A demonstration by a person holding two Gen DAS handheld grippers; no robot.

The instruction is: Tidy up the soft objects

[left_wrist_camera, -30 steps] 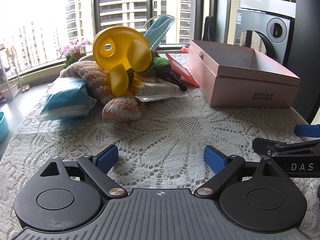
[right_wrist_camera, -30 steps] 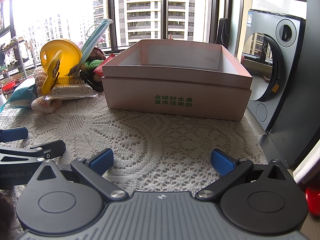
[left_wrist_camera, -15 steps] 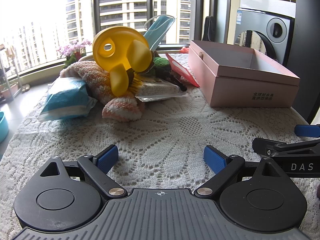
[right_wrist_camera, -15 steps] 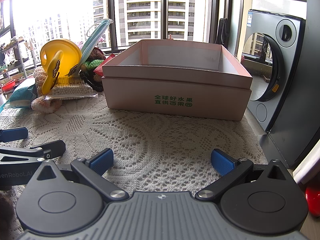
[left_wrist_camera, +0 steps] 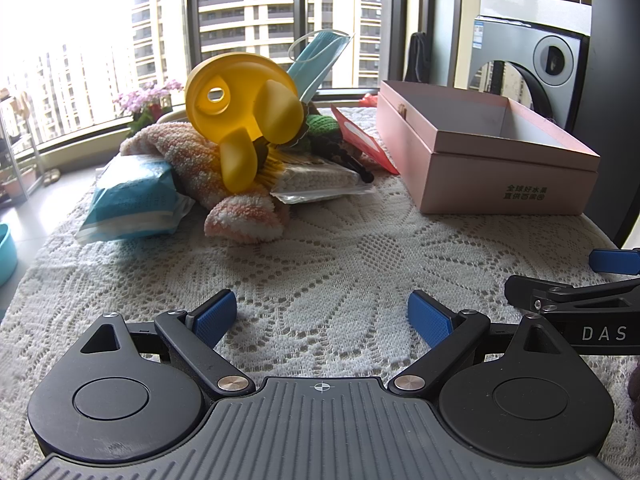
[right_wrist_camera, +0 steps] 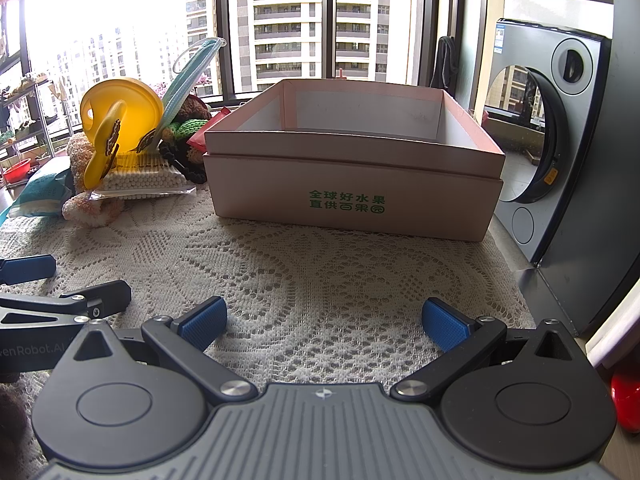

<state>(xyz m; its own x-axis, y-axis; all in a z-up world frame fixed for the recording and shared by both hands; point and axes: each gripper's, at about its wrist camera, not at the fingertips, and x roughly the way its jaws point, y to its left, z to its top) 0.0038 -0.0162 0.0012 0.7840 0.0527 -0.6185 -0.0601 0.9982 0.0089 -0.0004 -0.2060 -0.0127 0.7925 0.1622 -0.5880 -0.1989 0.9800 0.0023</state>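
The pile of soft things (left_wrist_camera: 240,168) sits toward the worktop's (left_wrist_camera: 340,264) far left corner, ahead of the left gripper (left_wrist_camera: 322,318), the nearer one, while the right gripper (right_wrist_camera: 324,320) faces the empty box (right_wrist_camera: 356,176); both grippers gape wide, holding nothing.

Pink box (right_wrist_camera: 352,168), green lettering; white lace tablecloth (left_wrist_camera: 340,248); yellow lid (left_wrist_camera: 240,108); blue mask (left_wrist_camera: 320,56).
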